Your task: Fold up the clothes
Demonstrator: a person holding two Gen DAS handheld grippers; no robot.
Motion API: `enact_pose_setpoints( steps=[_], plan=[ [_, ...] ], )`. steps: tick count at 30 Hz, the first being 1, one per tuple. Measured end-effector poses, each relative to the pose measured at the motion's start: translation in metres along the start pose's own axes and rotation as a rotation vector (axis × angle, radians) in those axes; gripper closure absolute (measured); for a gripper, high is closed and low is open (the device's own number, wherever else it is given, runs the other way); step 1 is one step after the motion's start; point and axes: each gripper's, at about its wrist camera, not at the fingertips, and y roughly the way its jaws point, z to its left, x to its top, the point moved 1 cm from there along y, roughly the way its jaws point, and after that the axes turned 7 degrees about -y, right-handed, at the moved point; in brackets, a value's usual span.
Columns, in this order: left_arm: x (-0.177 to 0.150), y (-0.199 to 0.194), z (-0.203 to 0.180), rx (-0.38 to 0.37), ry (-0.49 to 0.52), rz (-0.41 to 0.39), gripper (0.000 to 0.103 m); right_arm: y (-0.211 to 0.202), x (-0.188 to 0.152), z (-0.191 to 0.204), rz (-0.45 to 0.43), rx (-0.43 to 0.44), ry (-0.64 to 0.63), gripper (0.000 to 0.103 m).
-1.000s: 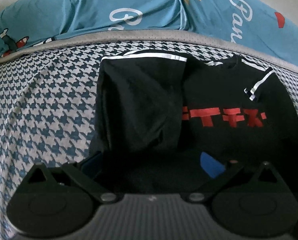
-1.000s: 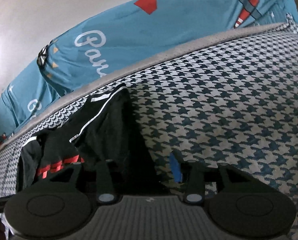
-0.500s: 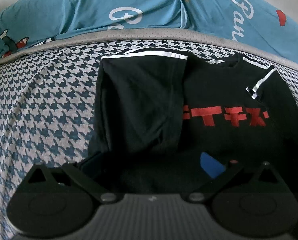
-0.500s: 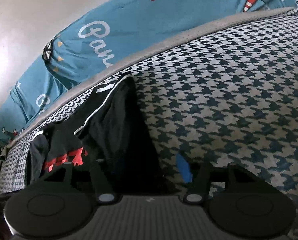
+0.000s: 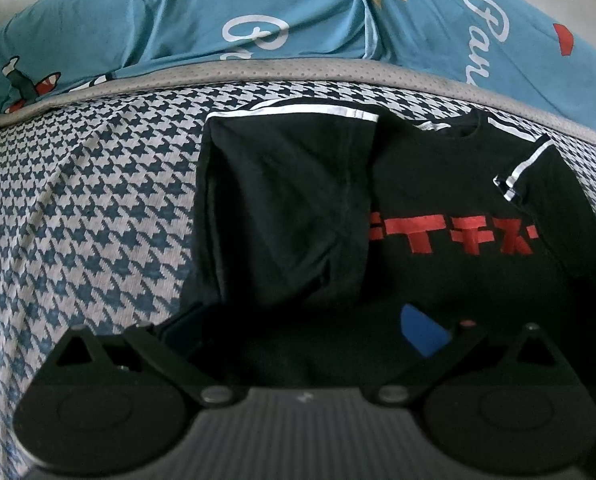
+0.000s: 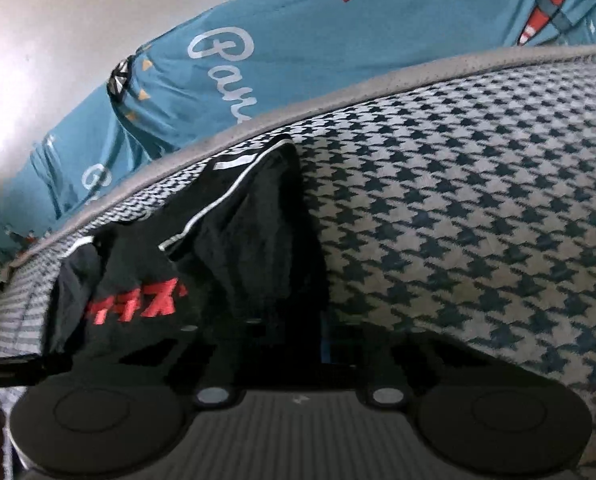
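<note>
Black T-shirt (image 5: pixel 438 208) lies on the houndstooth bed cover (image 5: pixel 89 208), collar end toward 12 o'clock in the left wrist view, near the grey piped edge of the mattress (image 5: pixel 298 70). Its left third is already folded inward — a plain black panel covers the start of the red print (image 5: pixel 450 238), so that side looks done and the other side is next. The print reads as blocky red katakana-style characters; can't read them for certain, and the fold hides the first ones. White stripes (image 5: pixel 314 111) run along the shoulders and the sleeve cuff at about 2 o'clock. Left hand-held gripper (image 5: pixel 298 332) stands wide, blue pad (image 5: pixel 420 334) showing on one finger, hovering low over the hem at 6 o'clock with black cloth under and between the fingers but not pinched — probably parked to pin or pick the hem. Right hand-held gripper (image 6: pixel 293 344) sits at the shirt's right edge, at 6 o'clock in its own view; jaws are closing, nearly together, and dark cloth lies between them; whether the pads already press on it is too dark to tell. Judged: it is taking the right side edge to bring it over the print toward the middle. Teal bedding (image 6: pixel 338 52) bunched at 12 o'clock behind the mattress carries white script starting "Par…", the rest cut off, plus red shapes and a red-and-white striped plane-like motif.
</note>
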Motion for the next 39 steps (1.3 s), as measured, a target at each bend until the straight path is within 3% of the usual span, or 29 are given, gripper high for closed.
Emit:
enact_pose_setpoints(
  steps=[8,15,19,23,35,39],
  plan=[
    [0.0,0.0,-0.002,0.002,-0.003,0.0,0.0,-0.007,0.002,0.015,-0.034,-0.01,-0.079,0.089],
    [0.0,-0.003,0.004,0.0,-0.015,-0.002,0.0,0.005,-0.001,-0.003,-0.005,-0.002,0.01,0.082],
    [0.001,-0.004,0.007,-0.002,-0.018,-0.008,0.0,0.008,-0.003,-0.001,-0.02,-0.002,-0.009,0.08],
    [0.003,-0.007,0.01,-0.003,-0.022,-0.017,0.0,0.009,-0.004,0.007,-0.024,-0.002,-0.049,0.09],
    [0.005,-0.011,0.019,0.002,-0.041,-0.028,0.0,-0.007,0.002,0.037,-0.099,0.071,-0.087,0.091],
    [0.004,-0.012,0.02,0.003,-0.041,-0.029,0.0,0.001,0.003,0.038,-0.084,0.039,-0.073,0.091]
  ],
)
